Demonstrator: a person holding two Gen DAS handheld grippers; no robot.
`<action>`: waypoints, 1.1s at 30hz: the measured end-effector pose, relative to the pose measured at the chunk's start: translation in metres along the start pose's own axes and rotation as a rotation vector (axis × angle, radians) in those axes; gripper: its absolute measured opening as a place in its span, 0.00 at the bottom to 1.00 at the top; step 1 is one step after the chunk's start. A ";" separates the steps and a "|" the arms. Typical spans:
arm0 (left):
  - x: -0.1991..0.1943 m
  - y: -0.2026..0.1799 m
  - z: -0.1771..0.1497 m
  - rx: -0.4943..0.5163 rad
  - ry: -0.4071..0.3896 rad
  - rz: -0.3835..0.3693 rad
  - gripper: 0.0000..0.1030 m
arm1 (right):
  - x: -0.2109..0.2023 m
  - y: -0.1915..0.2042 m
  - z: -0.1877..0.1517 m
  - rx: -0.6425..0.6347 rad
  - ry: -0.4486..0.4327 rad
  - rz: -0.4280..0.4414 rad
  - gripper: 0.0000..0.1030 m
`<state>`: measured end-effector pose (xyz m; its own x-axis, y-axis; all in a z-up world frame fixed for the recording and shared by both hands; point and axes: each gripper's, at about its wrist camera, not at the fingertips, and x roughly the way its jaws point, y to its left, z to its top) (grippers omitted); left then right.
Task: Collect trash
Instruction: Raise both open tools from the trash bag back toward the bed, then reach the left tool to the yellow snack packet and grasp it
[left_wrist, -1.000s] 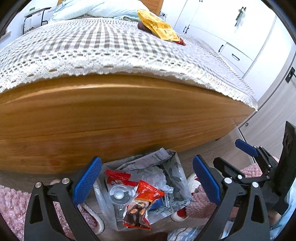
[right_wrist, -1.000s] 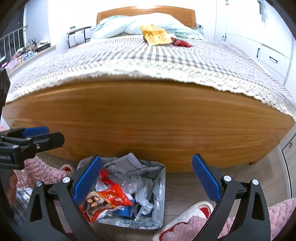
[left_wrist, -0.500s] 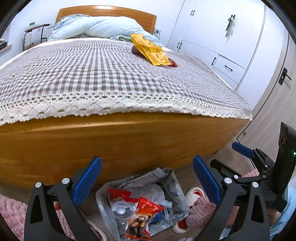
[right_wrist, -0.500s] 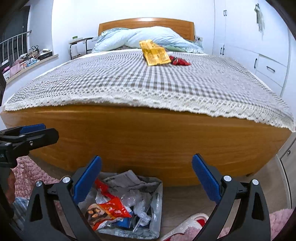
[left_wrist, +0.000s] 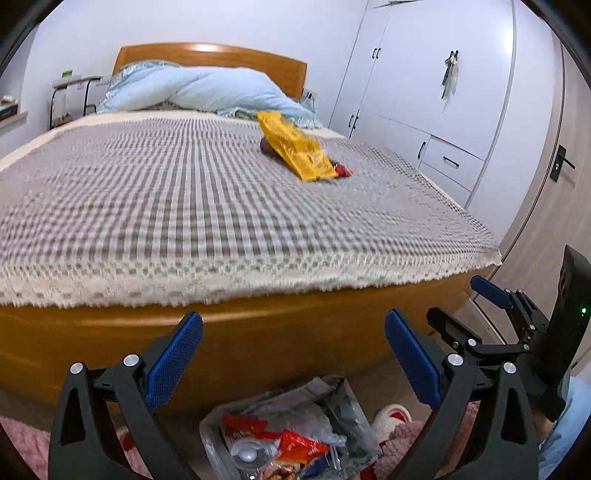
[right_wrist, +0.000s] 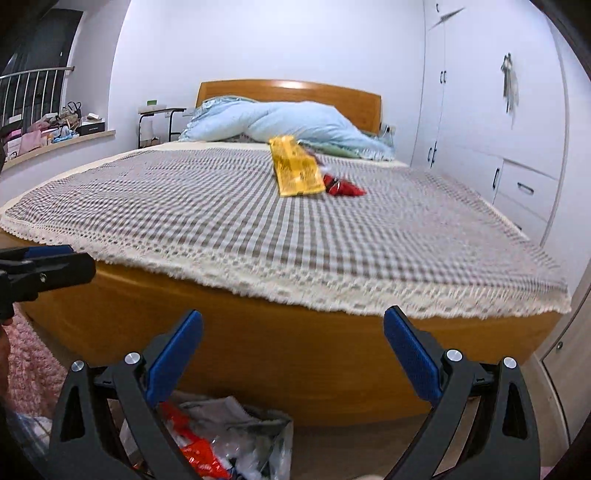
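Blue-padded left gripper (left_wrist: 293, 354) and right gripper (right_wrist: 293, 352) level at bed's foot; jaws spread, empty.

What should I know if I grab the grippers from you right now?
Left gripper: open, holding nothing, in the air at the foot of the bed.
Right gripper: open, holding nothing, beside the left one.
Trash bag: open on the floor at the foot of the bed, with wrappers and plastic already inside.
Left to do: a yellow snack packet and a red wrapper beside it lie far up the checked bedspread, near the blue pillows. There seems to be something dark under the packet, too blurred to tell.
Next, probably: reach over, grab them and drop them in the bag.
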<state>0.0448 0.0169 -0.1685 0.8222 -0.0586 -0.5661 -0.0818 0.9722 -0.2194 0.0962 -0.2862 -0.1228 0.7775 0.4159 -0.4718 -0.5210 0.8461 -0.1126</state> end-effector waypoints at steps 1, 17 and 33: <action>0.000 -0.001 0.002 0.007 -0.013 0.005 0.93 | 0.001 -0.001 0.002 0.002 -0.007 -0.002 0.91; 0.012 -0.007 0.055 0.043 -0.143 -0.007 0.93 | 0.013 -0.023 0.034 0.019 -0.120 -0.048 0.91; 0.042 -0.001 0.111 0.049 -0.216 0.008 0.93 | 0.046 -0.040 0.086 0.027 -0.212 -0.084 0.91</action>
<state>0.1418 0.0383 -0.1035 0.9237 -0.0057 -0.3831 -0.0659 0.9826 -0.1736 0.1833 -0.2723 -0.0647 0.8760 0.4018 -0.2667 -0.4436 0.8883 -0.1189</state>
